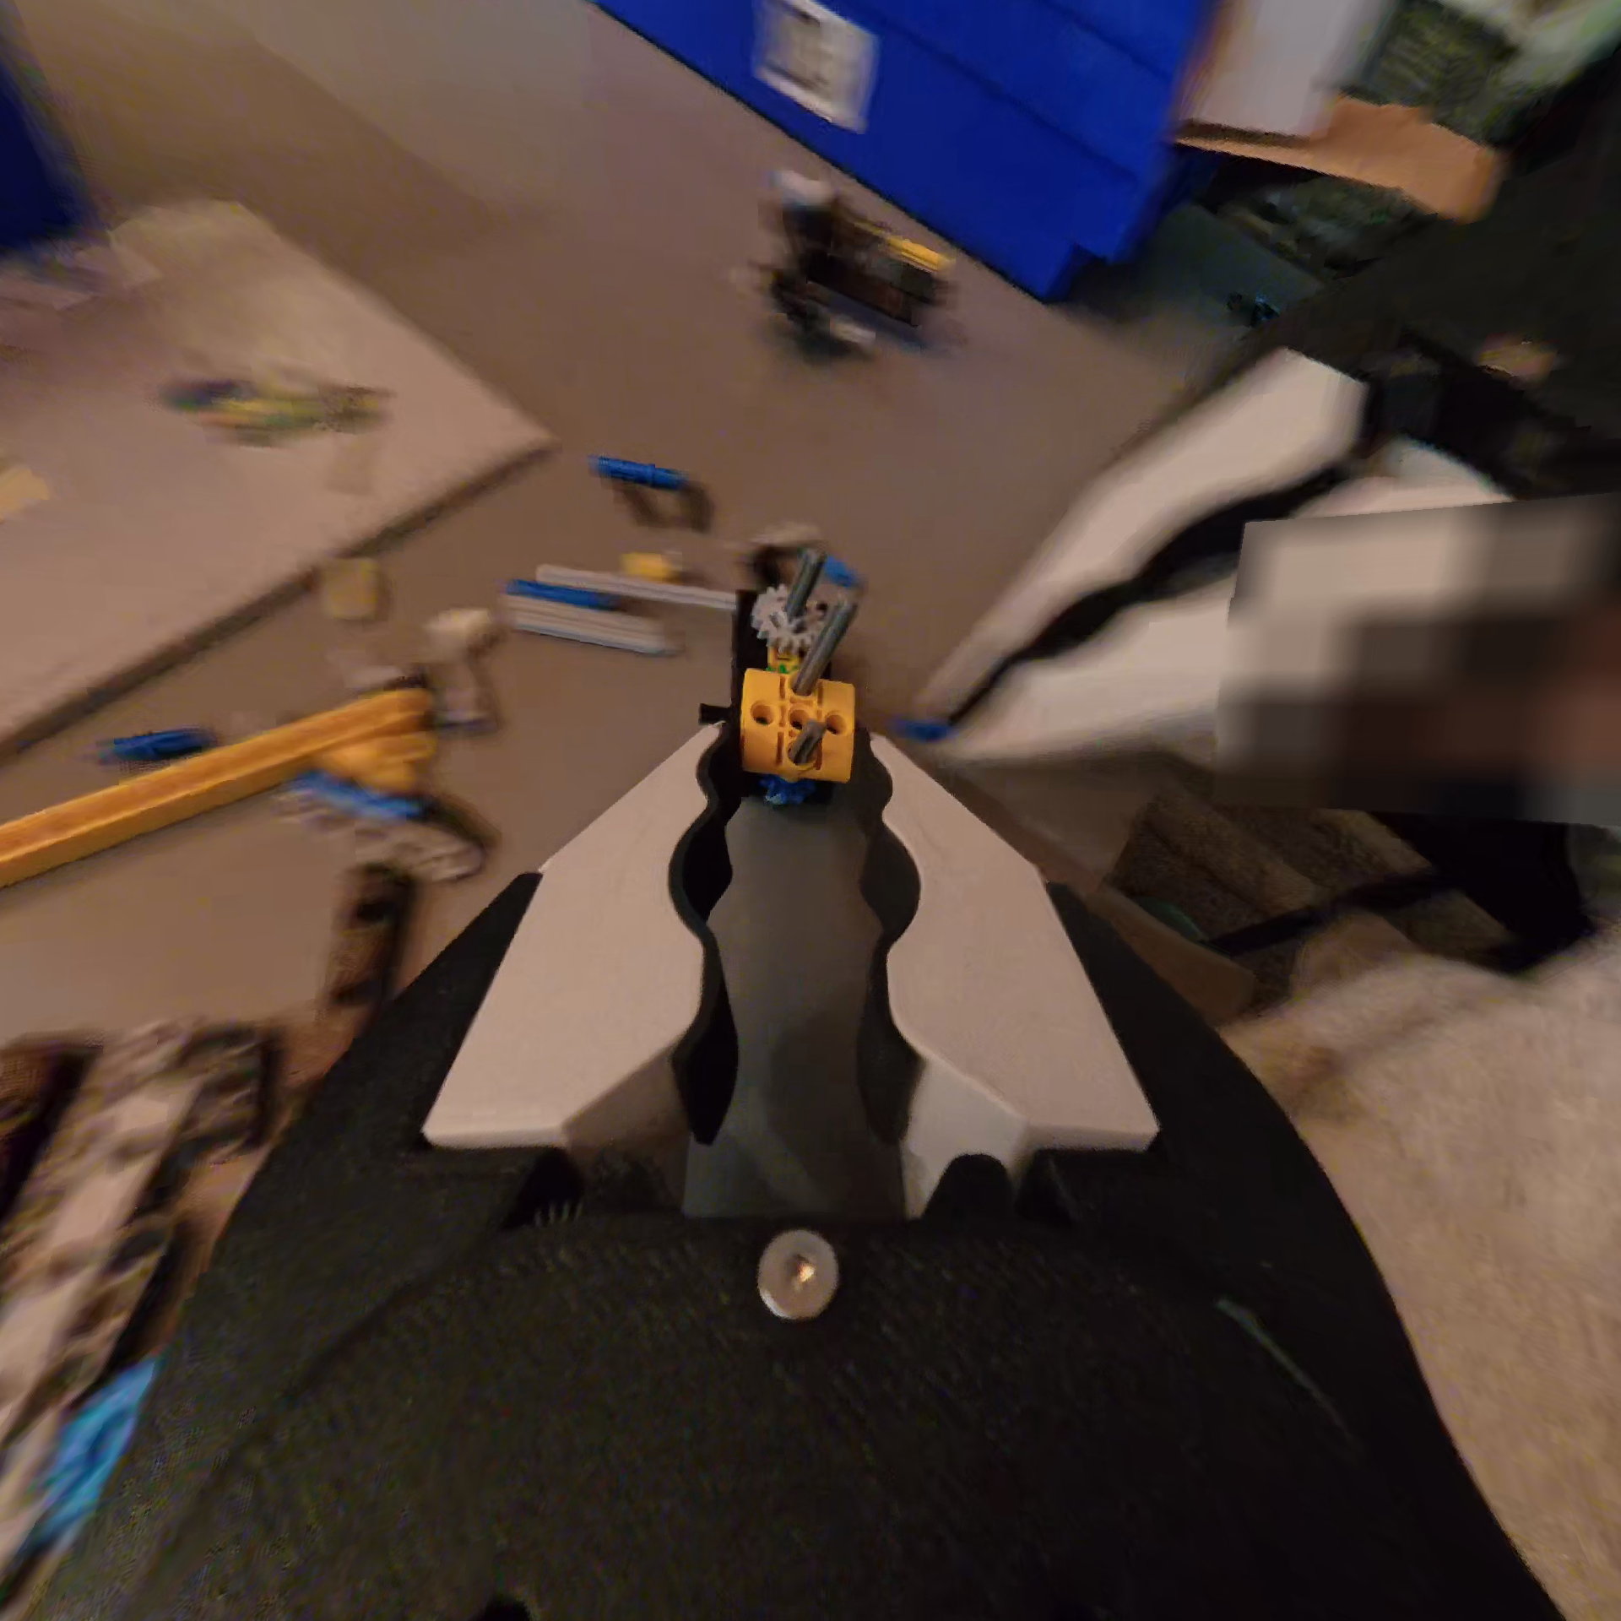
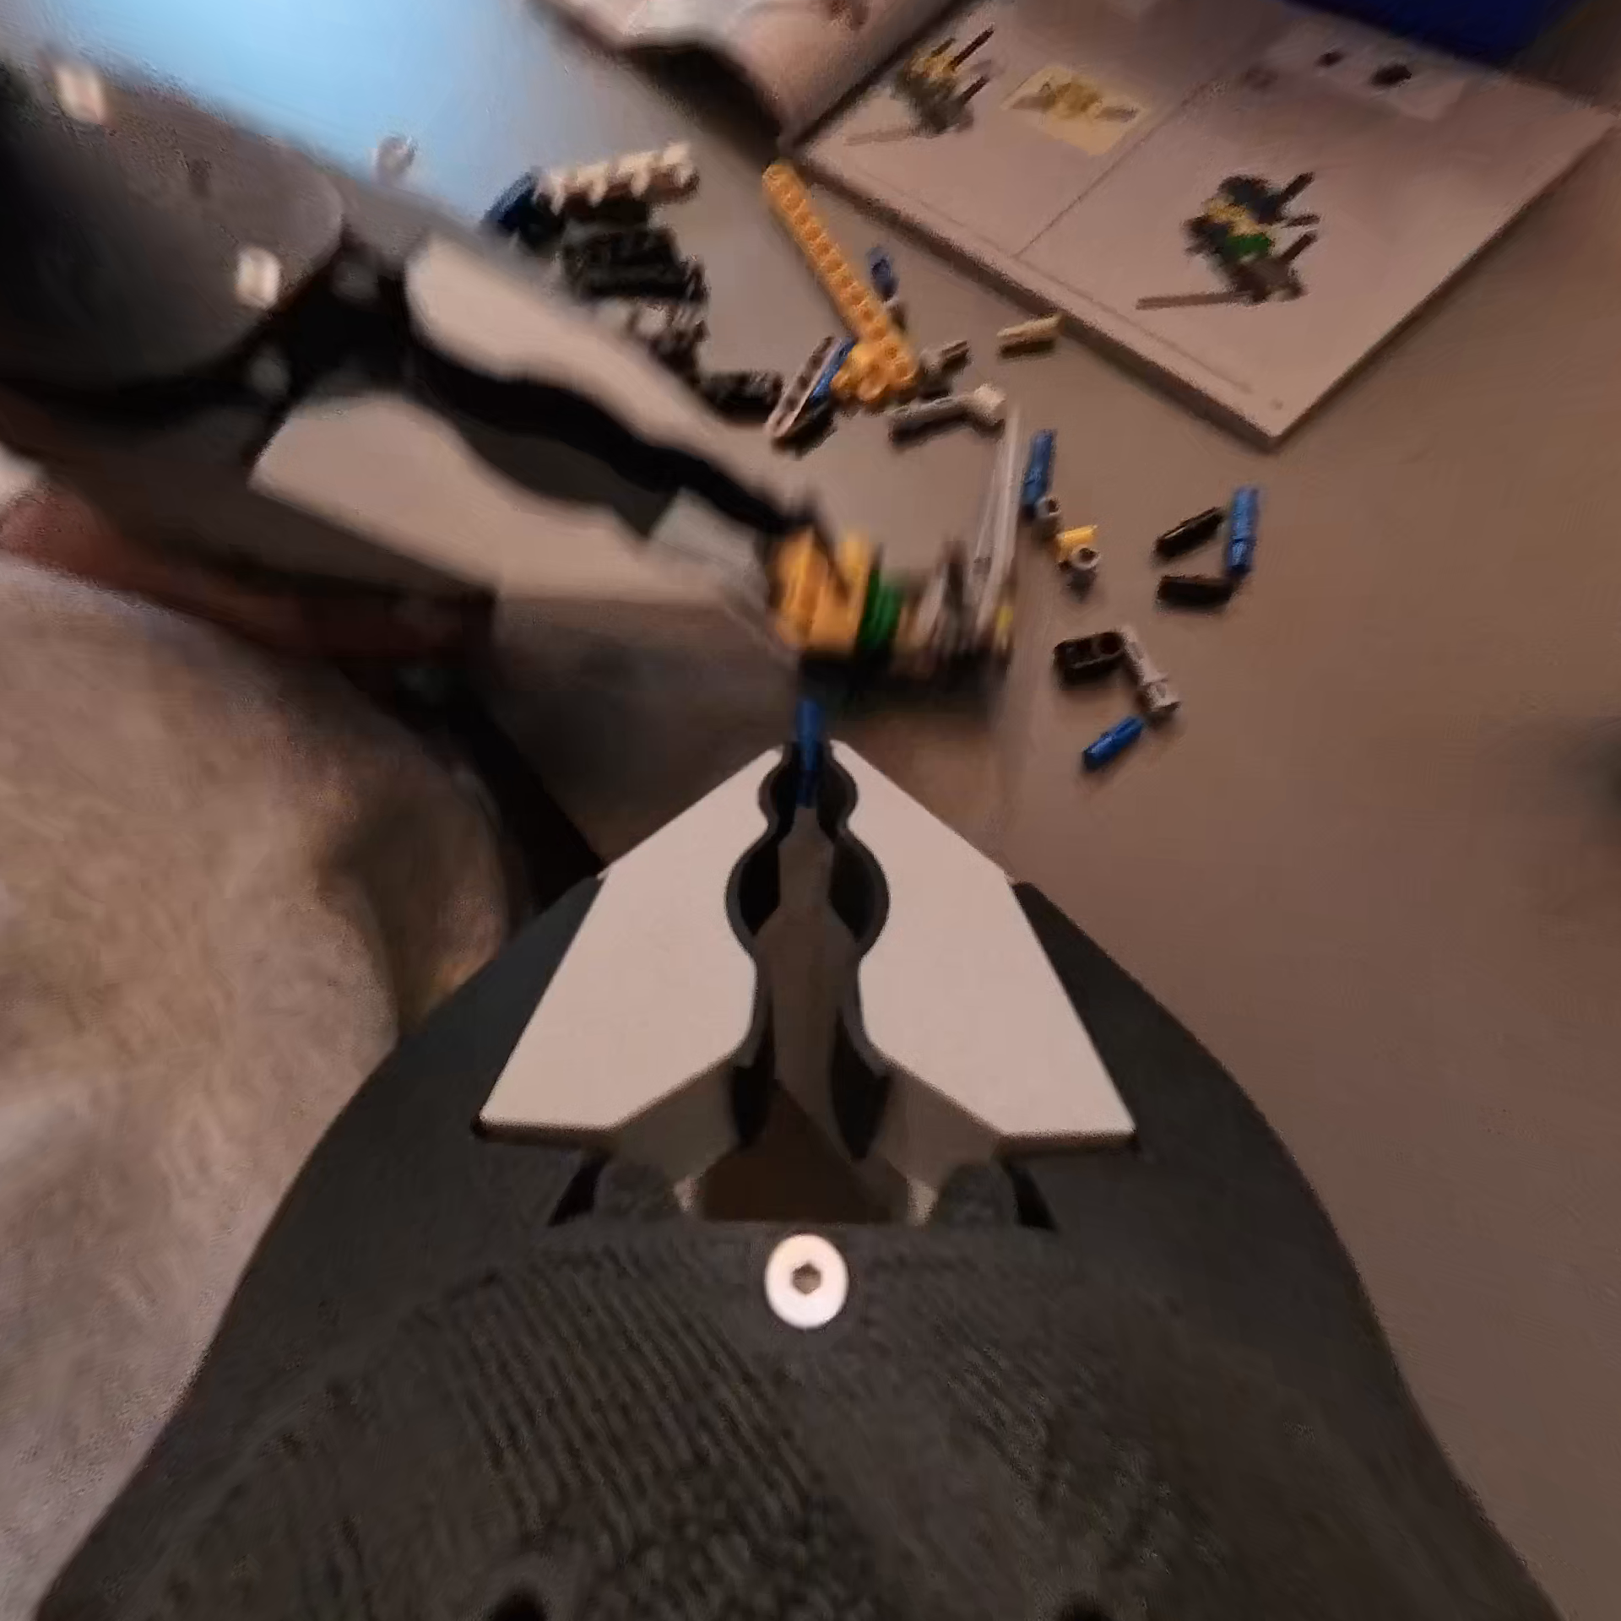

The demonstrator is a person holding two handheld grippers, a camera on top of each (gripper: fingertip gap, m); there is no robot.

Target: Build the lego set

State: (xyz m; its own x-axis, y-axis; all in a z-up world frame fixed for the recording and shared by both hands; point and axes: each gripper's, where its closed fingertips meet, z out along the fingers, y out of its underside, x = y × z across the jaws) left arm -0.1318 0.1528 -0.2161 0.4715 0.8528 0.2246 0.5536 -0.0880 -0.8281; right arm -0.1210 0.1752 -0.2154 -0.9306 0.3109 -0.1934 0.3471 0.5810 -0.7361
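My left gripper [image 1: 794, 772] is shut on a small lego assembly [image 1: 796, 719]: a yellow block with holes, grey axles and a grey gear on top, held above the brown table. My right gripper [image 2: 807, 763] is shut on a blue pin [image 2: 808, 732] that sticks out past its tips. In the right wrist view the left gripper [image 2: 526, 421] comes in from the upper left with the blurred yellow and green assembly [image 2: 842, 596] just beyond the blue pin. In the left wrist view the right gripper [image 1: 1096, 561] shows at the right, its tip near the assembly.
Loose parts lie on the table: a long yellow beam [image 2: 833, 254], blue pins [image 2: 1241, 526], black connectors [image 2: 1188, 531], grey beams [image 1: 596, 614]. An open instruction booklet [image 2: 1140, 219] lies at the far side. A blue bin [image 1: 1009, 132] and a dark partial build [image 1: 842, 263] stand behind. Both grippers' tips are close together, under 4 cm apart. About 15 centimeters separates my right fingertips from the dark partial build [image 1: 842, 263].
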